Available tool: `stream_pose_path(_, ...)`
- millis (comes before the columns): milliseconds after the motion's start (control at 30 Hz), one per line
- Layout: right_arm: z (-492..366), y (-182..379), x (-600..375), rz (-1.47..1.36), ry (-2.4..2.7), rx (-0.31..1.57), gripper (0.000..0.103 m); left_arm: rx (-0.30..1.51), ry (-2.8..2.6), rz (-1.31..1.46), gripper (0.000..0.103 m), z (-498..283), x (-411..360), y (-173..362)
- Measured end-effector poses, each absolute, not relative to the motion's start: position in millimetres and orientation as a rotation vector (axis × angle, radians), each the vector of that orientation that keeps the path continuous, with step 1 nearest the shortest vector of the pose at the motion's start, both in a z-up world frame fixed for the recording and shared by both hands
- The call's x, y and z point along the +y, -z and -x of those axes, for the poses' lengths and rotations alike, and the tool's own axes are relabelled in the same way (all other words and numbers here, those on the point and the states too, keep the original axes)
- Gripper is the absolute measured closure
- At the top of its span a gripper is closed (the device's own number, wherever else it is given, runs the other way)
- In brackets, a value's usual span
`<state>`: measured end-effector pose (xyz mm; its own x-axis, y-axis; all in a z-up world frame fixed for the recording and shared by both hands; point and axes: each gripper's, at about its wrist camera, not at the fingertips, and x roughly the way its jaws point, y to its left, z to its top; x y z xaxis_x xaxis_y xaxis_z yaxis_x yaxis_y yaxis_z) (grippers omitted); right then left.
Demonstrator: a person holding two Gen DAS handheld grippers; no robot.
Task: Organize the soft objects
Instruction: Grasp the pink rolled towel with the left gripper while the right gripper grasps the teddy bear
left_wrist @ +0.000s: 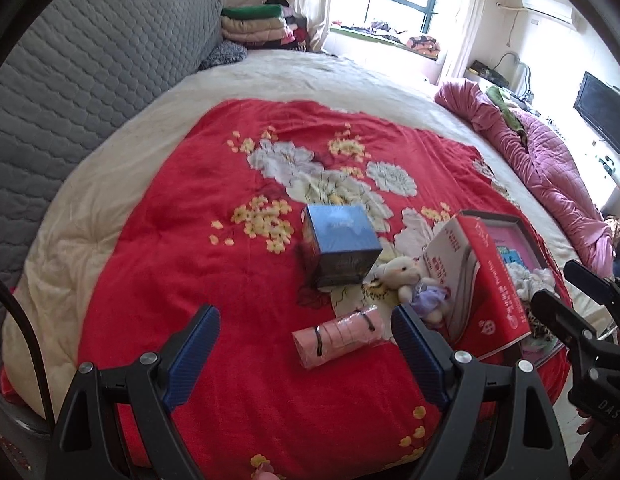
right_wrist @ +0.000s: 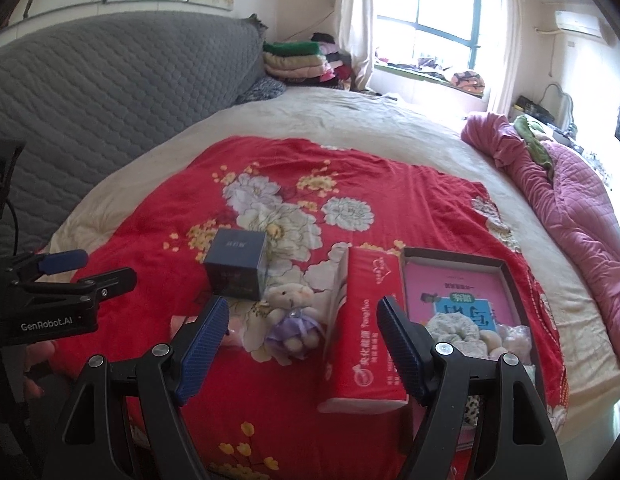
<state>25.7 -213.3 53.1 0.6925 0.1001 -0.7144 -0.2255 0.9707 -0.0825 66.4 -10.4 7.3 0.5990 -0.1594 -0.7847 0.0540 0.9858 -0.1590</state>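
My left gripper and right gripper hung with fingers apart; the tray (right bed edge) held a pink book and scrunchies.

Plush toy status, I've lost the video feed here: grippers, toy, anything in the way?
Left gripper open, empty; right gripper open, empty. Plush toy lying loose on the red blanket. Red tissue pack stands between toy and open tray.
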Motion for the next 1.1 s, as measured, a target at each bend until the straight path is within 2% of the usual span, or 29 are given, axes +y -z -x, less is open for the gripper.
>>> stream_pose_path(433,-48.8,10.5,-189.5,0.283,-0.244,0.912,0.026,1.006,0.28,-0.028,0.016,-101.1,-29.9,46.4)
stream_pose_path(833,-74.2,42.6,-182.3,0.363,-0.254,0.977,0.025,1.052,0.507,-0.263,0.016,-125.3,-62.8,100.8)
stream_pose_path(1100,-92.0,65.0,-173.9,0.43,-0.275,1.041,0.025,1.105,0.564,-0.268,0.016,-133.0,-62.3,130.6)
